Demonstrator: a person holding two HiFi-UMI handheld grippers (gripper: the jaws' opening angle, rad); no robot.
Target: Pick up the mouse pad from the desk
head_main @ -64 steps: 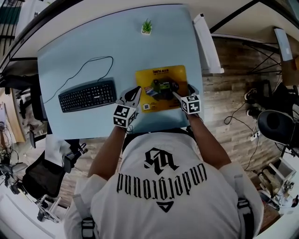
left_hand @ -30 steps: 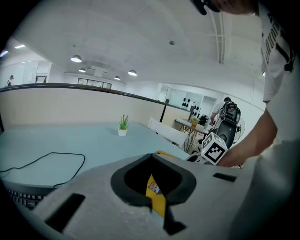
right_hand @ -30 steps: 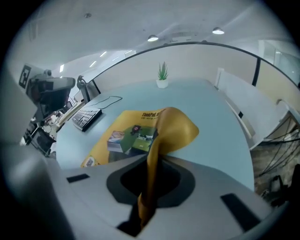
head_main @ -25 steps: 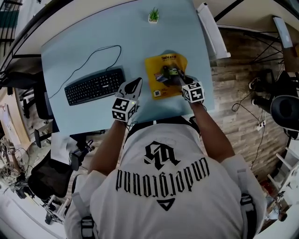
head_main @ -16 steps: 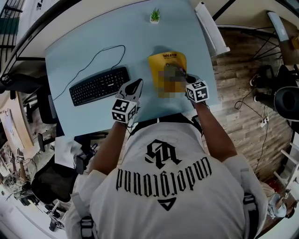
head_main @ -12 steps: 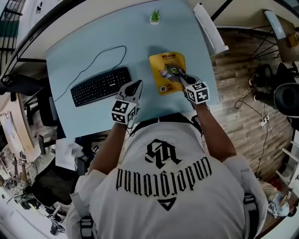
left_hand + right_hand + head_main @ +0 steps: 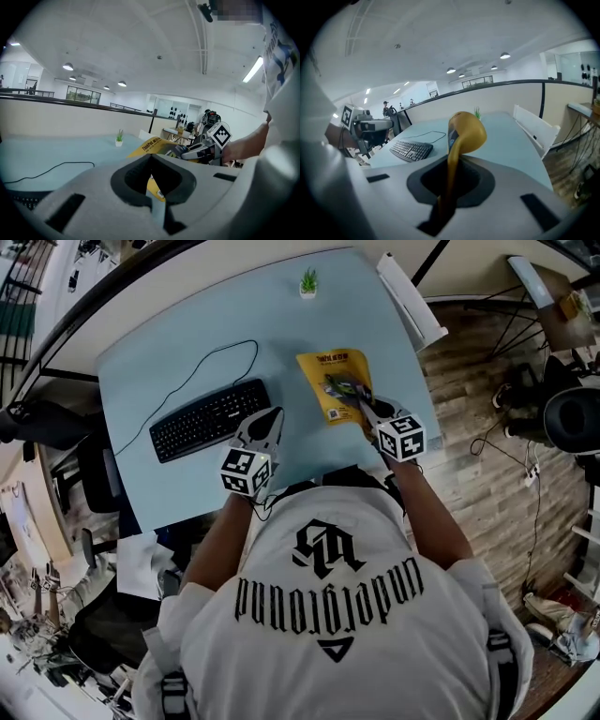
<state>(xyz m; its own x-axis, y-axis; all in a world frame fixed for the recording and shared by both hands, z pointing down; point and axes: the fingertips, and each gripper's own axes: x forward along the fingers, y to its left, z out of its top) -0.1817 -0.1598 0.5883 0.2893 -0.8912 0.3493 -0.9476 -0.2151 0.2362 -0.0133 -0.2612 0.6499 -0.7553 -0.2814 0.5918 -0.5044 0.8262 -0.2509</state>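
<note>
Right claw (image 7: pixel 366 409) is pinched down on the near edge of the pad (image 7: pixel 337 382). In the right gripper view the yellow sheet runs up through the closed jaws, then bends and flops over in a rounded curl above them. The pad hangs tilted over the right part of the surface (image 7: pixel 169 343), between its near and far edges. No view shows whether its far edge touches the top. Left claw (image 7: pixel 272 416) is pressed together with nothing in it, over the near edge of the surface, just left of the pad and beside the right end of the keyboard (image 7: pixel 211 418). A plant (image 7: pixel 307 282) stands at the far edge, well apart from everything.

Handling, as a judgement:
- The pad looks thin, light and limp. It folds under its own weight from a one-edge hold, so it will swing and droop, not stay flat.
- It is not fragile, and the printed top looks smooth, so a shallow pinch at the very rim could slide off if it swings hard.
- The better hold is deeper in from the edge and near the middle of a side, so both halves hang evenly.
- The free left claw could take the opposite edge to keep the sheet spread if it has to travel.
- The underside probably grips the surface, so peeling an edge up suits it better than dragging it.
</note>
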